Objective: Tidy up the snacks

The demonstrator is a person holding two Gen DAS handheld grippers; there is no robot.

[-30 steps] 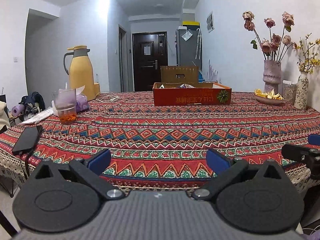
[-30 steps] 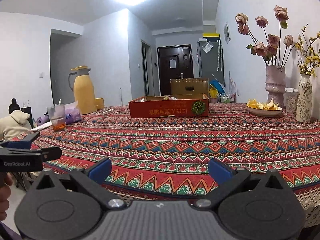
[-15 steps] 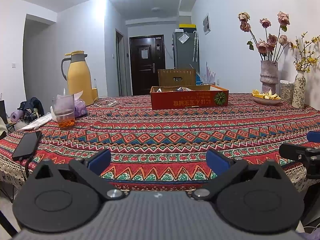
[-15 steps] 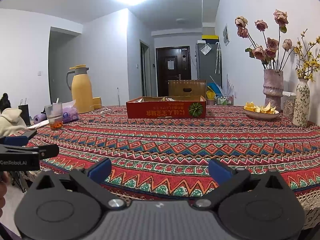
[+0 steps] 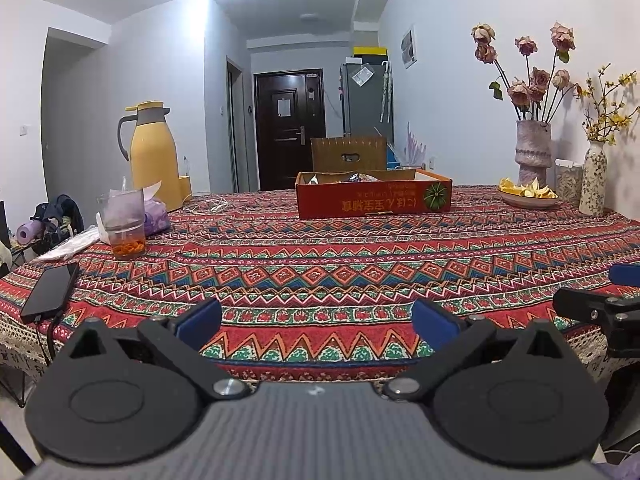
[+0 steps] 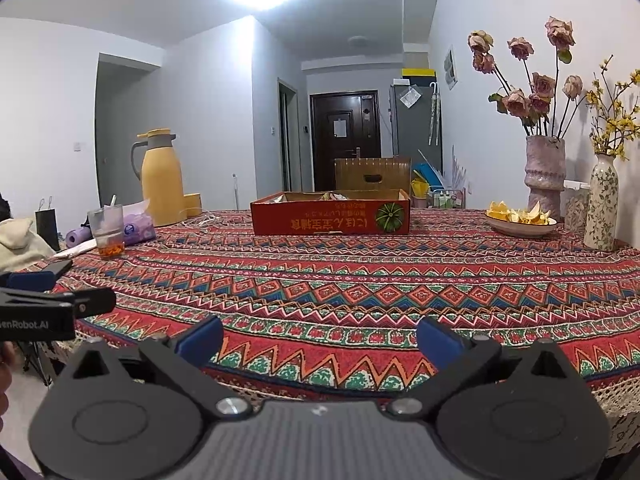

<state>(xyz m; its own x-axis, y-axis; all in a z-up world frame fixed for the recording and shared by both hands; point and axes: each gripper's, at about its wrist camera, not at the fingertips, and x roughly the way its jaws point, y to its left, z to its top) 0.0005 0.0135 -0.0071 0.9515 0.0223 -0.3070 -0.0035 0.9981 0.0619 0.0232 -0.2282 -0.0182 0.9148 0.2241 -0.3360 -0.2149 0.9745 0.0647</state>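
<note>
Tools: left tool [image 5: 316,320] and right tool [image 6: 320,334] both spread apart, empty; shallow red cardboard snack box [image 5: 374,199] at 12 o'clock on patterned tabletop [image 5: 320,264].

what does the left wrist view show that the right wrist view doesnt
Only the left wrist view shows the whole phone on its cable at the table edge.

Only the right wrist view shows a black bag on the floor and a cream bundle far left.

Both show the red box, yellow jug, cup, plate and vases.
</note>
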